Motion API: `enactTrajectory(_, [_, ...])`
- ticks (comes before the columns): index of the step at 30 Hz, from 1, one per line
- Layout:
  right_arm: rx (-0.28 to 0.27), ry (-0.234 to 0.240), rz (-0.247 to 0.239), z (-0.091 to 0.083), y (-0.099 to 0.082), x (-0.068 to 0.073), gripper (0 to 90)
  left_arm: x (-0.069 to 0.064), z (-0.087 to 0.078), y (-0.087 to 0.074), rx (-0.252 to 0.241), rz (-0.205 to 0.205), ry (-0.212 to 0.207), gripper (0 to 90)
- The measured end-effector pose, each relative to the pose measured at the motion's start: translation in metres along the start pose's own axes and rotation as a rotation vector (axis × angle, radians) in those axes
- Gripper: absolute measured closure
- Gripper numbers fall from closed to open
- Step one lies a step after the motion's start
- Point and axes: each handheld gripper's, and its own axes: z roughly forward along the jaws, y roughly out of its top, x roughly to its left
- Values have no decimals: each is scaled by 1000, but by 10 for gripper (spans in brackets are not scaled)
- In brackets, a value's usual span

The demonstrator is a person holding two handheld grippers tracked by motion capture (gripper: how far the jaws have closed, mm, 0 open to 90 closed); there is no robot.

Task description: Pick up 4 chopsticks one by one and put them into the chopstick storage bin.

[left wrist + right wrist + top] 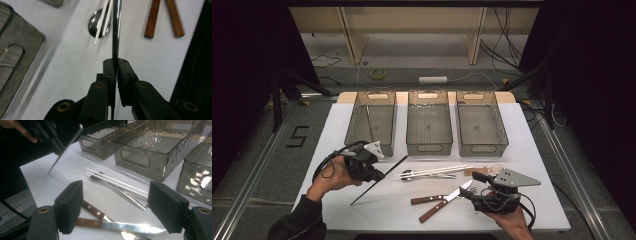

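My left gripper (379, 176) (116, 61) is shut on a thin dark metal rod (362, 195) (116, 30) (65, 148), which slants from up near the left bin down toward the table's front left. My right gripper (472, 186) (117, 207) stands open low over a wooden-handled knife (444, 202) (130, 227) and a second wooden-handled piece (427, 199) (92, 211). Nothing is between its fingers. Two white chopsticks (437, 171) (102, 22) (112, 181) lie across a metal spoon (408, 174) (96, 23) at the table's middle.
Three grey see-through bins stand in a row at the back: left (357, 135), middle (428, 148), right (482, 148). The left bin holds a thin rod-like item. A pale item (484, 170) lies by the right gripper. The white tabletop (337, 130) ends at dark floor on both sides.
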Motion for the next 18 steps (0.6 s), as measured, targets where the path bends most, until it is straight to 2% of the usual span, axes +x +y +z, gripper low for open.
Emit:
enactTrajectory(2, [0, -1, 0, 0, 0, 0, 297, 2, -8, 1, -45, -13, 7, 848])
enactTrajectory(5, [-1, -1, 0, 0, 0, 0, 297, 6, -21, 3, -144, -40, -5, 848])
enactTrajectory(7, [-1, 0, 2, 0, 0, 0, 297, 9, -29, 4, -189, -52, -16, 848])
enactTrajectory(8, [-1, -1, 2, 0, 0, 0, 297, 10, -32, 4, -216, -64, -4, 848])
enactTrajectory(10, [-1, -1, 3, 0, 0, -1, 297, 12, -38, 4, -241, -72, 13, 848])
enactTrajectory(14, [0, 0, 3, 0, 0, -1, 297, 14, -46, 5, -297, -90, 19, 848])
enactTrajectory(18, [2, 0, 2, 0, 0, -1, 297, 15, -50, 7, -329, -98, 36, 848])
